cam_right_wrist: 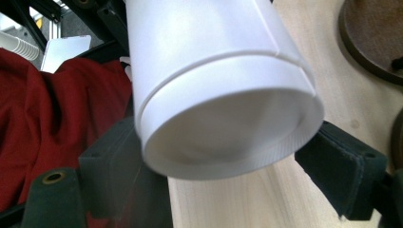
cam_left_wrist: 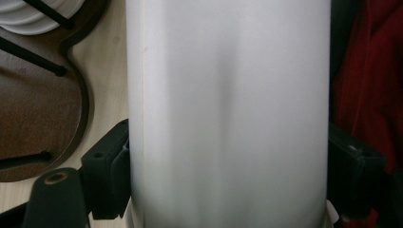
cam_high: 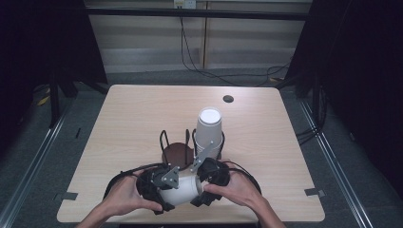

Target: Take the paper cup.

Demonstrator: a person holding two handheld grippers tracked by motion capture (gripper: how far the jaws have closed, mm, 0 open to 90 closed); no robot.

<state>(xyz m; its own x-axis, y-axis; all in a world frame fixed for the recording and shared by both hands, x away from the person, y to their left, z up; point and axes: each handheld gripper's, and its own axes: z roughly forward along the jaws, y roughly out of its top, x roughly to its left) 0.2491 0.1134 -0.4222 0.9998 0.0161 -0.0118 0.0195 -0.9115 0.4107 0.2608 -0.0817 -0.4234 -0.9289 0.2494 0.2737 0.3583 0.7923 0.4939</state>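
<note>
A white paper cup (cam_high: 184, 190) lies on its side just above the table's near edge, between my two grippers. My left gripper (cam_high: 164, 191) is shut on it. In the left gripper view the cup wall (cam_left_wrist: 228, 109) spans the whole gap, with both black pads pressed against its sides. My right gripper (cam_high: 203, 186) is at the cup's other end. In the right gripper view the cup's recessed base (cam_right_wrist: 223, 137) faces the camera, and the pads (cam_right_wrist: 340, 171) touch it on both sides.
Just beyond the hands stands a dark brown cup holder (cam_high: 177, 153) with wire loops. Its right slot holds a stack of upside-down white cups (cam_high: 209, 127). The wooden table (cam_high: 142, 109) has a cable hole (cam_high: 228, 99) at the back. Red cloth (cam_right_wrist: 47, 123) hangs below the near edge.
</note>
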